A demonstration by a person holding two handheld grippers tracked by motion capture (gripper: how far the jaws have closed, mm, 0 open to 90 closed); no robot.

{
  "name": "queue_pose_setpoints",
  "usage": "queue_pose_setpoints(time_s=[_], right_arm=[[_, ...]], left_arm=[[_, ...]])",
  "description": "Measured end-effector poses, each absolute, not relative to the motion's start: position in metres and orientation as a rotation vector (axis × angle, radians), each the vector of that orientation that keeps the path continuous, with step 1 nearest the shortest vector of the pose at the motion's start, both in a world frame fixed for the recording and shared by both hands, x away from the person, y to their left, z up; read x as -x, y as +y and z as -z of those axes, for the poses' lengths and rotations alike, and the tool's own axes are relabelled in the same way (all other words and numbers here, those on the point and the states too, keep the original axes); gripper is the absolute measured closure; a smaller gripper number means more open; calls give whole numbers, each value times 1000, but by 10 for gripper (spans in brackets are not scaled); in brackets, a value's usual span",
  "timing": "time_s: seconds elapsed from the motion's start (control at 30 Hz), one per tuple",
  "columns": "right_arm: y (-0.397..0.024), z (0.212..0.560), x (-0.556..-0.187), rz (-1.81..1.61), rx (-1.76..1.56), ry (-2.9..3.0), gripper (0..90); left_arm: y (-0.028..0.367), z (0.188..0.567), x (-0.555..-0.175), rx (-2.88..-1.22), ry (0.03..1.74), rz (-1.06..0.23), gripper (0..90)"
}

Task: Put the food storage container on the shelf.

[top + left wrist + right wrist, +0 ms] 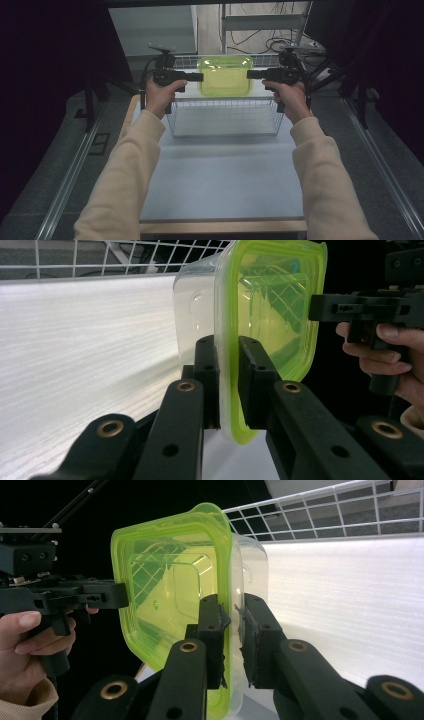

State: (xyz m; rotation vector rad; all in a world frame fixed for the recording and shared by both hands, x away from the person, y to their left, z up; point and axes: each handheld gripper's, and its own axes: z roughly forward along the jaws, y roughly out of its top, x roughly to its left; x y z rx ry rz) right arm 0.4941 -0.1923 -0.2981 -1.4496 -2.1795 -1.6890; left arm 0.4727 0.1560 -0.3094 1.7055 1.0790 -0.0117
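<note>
1. My left gripper is clamped on the left edge of a clear plastic container with a yellow-green lid. In the left gripper view my two black jaws press together on the lid's rim, one on each face of it, with the lid rising tilted above them.
2. My right gripper is clamped on the opposite, right edge of the same container. In the right gripper view the jaws close on the rim where the green lid meets the clear tub.
3. I hold the container between the two grippers, up in the air, just above the far part of a white wire basket, lid facing up in the high view.
4. The basket stands at the far end of the pale table; its wire mesh wall shows in the left gripper view behind the container.
5. My left hand and right hand grip the handles, with cream sleeves running back toward the near table edge.
6. Each gripper view catches the other hand across the container: my right hand with its gripper touching the lid's far edge, and my left hand doing the same.
7. I cannot tell whether anything is inside the tub.
</note>
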Motion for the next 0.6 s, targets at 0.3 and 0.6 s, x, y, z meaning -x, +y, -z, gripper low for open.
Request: queue_pose_setpoints(time_s=[0.3,0.6], right_arm=[[-186,305,-504,1652,1477,-2198,795],[-181,313,-514,1658,1506,-2214,687]], left_arm=[[156,322,-488,-1715,1130,5,795],[148,327,-495,-1669,1175,-24,725]])
